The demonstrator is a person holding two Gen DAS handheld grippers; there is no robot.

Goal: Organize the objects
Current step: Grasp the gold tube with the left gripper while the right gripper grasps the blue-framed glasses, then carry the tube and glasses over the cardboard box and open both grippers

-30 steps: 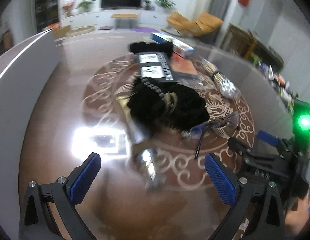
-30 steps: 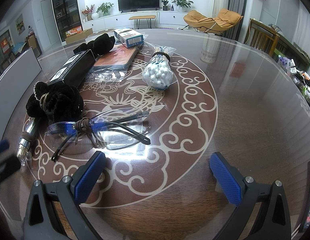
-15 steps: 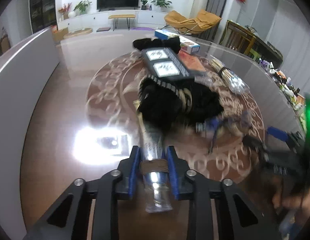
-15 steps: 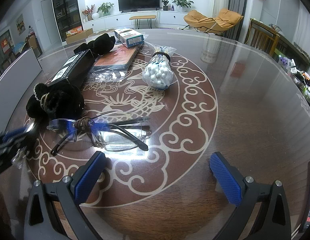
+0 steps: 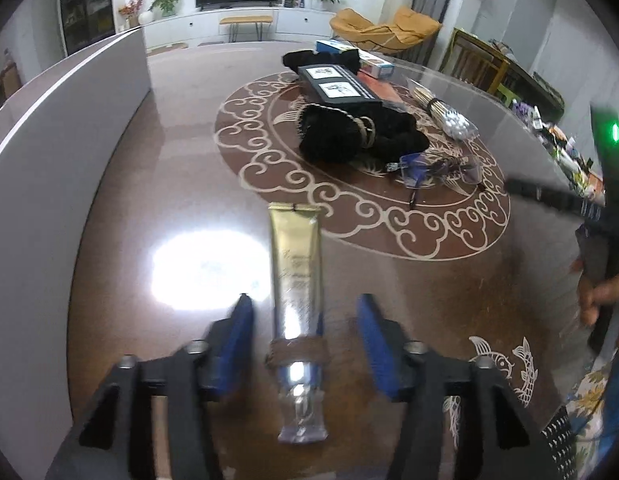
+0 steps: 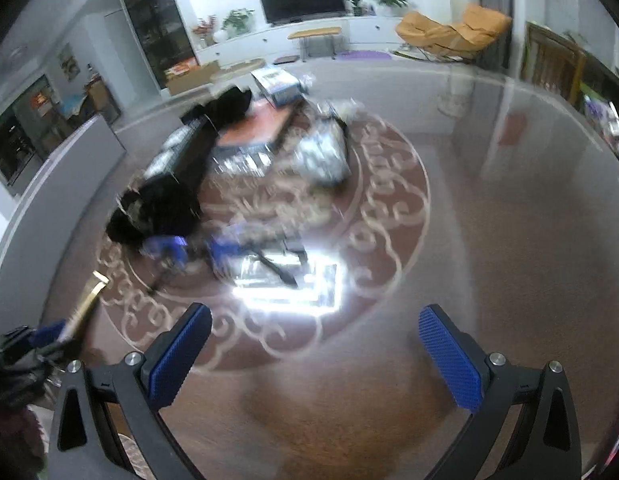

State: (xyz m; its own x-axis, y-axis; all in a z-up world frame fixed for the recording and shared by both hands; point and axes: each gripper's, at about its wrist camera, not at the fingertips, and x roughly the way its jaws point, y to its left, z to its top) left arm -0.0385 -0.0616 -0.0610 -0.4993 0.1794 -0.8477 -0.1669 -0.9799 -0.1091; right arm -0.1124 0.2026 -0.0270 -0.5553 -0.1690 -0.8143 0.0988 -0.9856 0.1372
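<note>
Gold tube, judged light and soft-walled: it should squash if I pinch the belly, and the glossy foil skin looks slippery on the polished table. Best hold, I reckon, is across the width near the brown band wrapped round it, where there is some texture, or at the flat crimped end far from me. Not fragile, I'd say, though a hard squeeze could burst the cap end.

Look: long flat tube, gold fading to mirror silver toward the near end, faint print on the face, clear stubby tip nearest the camera, black mark at the crimp.

Place: it lies flat on the near-left part of the table, lengthwise away from me, just outside the pale scroll ring, well apart from the black furry bundle and the blue-framed glasses near the table's middle.

Left gripper: jaws have just been opening, now standing about half wide, tube between them but both blue pads clear of it, so nothing gripped.

Right gripper: jaws wide, nothing between them, hanging over bare table on the near side; its view is smeared, glasses only roughly readable.
</note>
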